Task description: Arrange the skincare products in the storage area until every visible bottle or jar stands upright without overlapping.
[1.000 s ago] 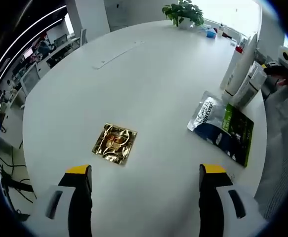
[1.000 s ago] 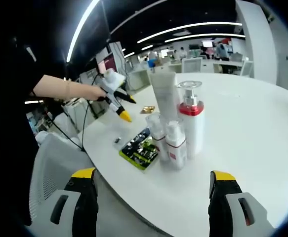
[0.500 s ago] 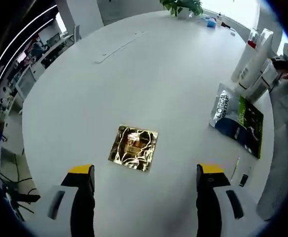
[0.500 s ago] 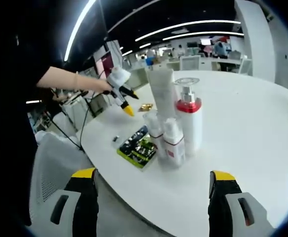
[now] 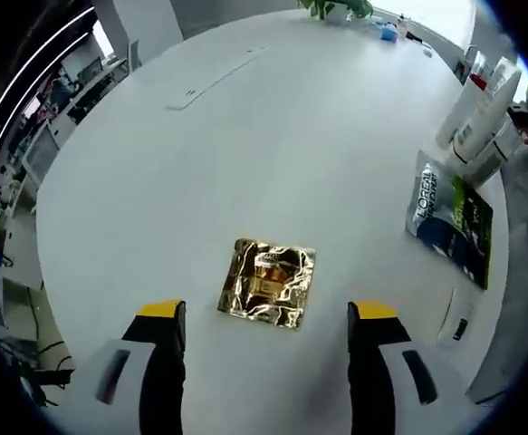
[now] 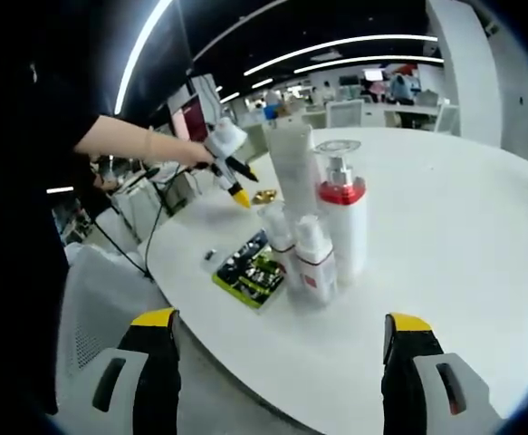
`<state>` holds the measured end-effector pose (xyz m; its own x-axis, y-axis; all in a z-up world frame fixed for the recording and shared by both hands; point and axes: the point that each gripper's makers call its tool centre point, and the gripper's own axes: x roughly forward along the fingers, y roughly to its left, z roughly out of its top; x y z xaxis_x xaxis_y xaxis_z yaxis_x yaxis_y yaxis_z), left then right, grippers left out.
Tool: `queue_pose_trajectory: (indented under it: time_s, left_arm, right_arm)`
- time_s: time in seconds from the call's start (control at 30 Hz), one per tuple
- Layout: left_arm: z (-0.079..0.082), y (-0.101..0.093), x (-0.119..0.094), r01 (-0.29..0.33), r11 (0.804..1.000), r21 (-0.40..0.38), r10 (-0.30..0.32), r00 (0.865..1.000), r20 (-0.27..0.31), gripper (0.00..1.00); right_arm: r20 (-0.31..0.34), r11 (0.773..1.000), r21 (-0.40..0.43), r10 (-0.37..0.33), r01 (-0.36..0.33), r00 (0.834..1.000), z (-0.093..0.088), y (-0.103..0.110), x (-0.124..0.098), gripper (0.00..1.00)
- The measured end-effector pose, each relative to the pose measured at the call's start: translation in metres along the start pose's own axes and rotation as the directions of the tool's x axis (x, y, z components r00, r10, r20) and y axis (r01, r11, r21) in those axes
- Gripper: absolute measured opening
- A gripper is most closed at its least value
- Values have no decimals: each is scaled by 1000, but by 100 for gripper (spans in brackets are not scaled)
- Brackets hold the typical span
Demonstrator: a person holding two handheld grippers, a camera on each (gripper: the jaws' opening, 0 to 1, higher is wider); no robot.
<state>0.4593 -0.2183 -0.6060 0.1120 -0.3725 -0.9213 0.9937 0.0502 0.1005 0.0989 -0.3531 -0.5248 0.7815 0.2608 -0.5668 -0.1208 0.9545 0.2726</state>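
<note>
In the left gripper view, the left gripper [image 5: 265, 322] is hovering over the round white table [image 5: 245, 136] with its yellow-tipped jaws spread wide and nothing between them; the gold foil sachet [image 5: 268, 282] is lying flat on the tabletop just ahead of the gap. To the right, a dark L'Oreal pouch [image 5: 452, 225] is lying flat near the table edge, and behind it the skincare bottles [image 5: 481, 113] are standing together, partly cut off by the view's edge. A potted plant [image 5: 334, 7] is sitting at the far side of the table. In the right gripper view, the right gripper [image 6: 280, 349] is also holding its jaws wide apart, empty, short of the table edge. A white mesh chair [image 6: 96, 299] is standing at the left. The tall white tube [image 6: 295, 172], the red-collared pump bottle [image 6: 343, 227] and two small bottles [image 6: 302, 258] are standing upright, bunched tightly, with the pouch lying just to their left.
</note>
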Motion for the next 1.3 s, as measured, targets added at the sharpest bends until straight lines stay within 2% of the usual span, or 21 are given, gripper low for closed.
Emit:
queue_pose_trajectory:
  time_s: [0.13, 0.27, 0.47, 0.53, 0.83, 1.1, 1.3]
  left_arm:
    - [-1, -5, 1, 26, 999, 20, -25, 1000, -18, 61]
    - [1, 1, 9, 50, 999, 18, -49, 998, -42, 59]
    - [-6, 2, 12, 54, 998, 43, -51, 996, -75, 56]
    - [-5, 3, 11, 35, 998, 51, -31, 996, -83, 57]
    - [-3, 7, 12, 49, 998, 45, -45, 995, -89, 56]
    - [0, -3, 11, 83, 996, 17, -82, 993, -86, 42]
    - [-1, -3, 11, 86, 996, -22, -88, 992, -86, 38]
  right_arm:
    - [-2, 1000, 3, -2, 2, 1000, 0, 0, 0, 98]
    - [-4, 1000, 3, -3, 3, 1000, 0, 0, 0, 98]
    - [-6, 1000, 7, -5, 5, 1000, -1, -1, 1, 98]
    - [-8, 1000, 8, -3, 3, 1000, -1, -1, 1, 98]
    - [-10, 1000, 12, -6, 6, 1000, -2, -2, 1, 98]
    - [-15, 1000, 11, -7, 7, 1000, -2, -2, 2, 98]
    - [-15, 1000, 10, -7, 7, 1000, -2, -1, 2, 97]
